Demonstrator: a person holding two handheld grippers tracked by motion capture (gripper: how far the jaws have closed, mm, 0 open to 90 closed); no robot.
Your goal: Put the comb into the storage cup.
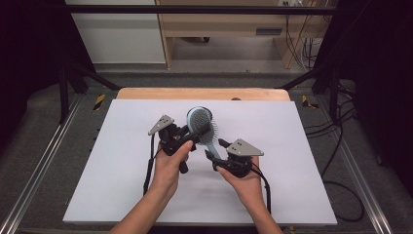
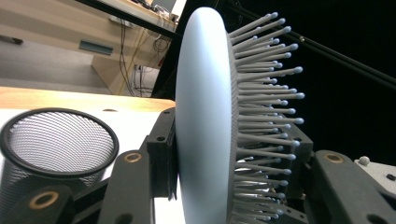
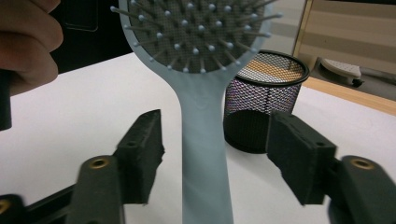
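- Left gripper (image 1: pixel 187 134) is clamped across the hairbrush (image 1: pixel 200 124) head, brush raised off the table.
- Right gripper (image 1: pixel 216 151), jaws apart, straddles the handle without touching; handle runs straight between them.

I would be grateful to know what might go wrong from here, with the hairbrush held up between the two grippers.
1. The right gripper stands open around the handle without touching it, so the hairbrush hangs on the left gripper alone.
2. That gripper clamps the head across back and bristles; bristles may flex, so the hairbrush could tilt or slip.
3. The mesh cup stands close behind; a swing might topple it.
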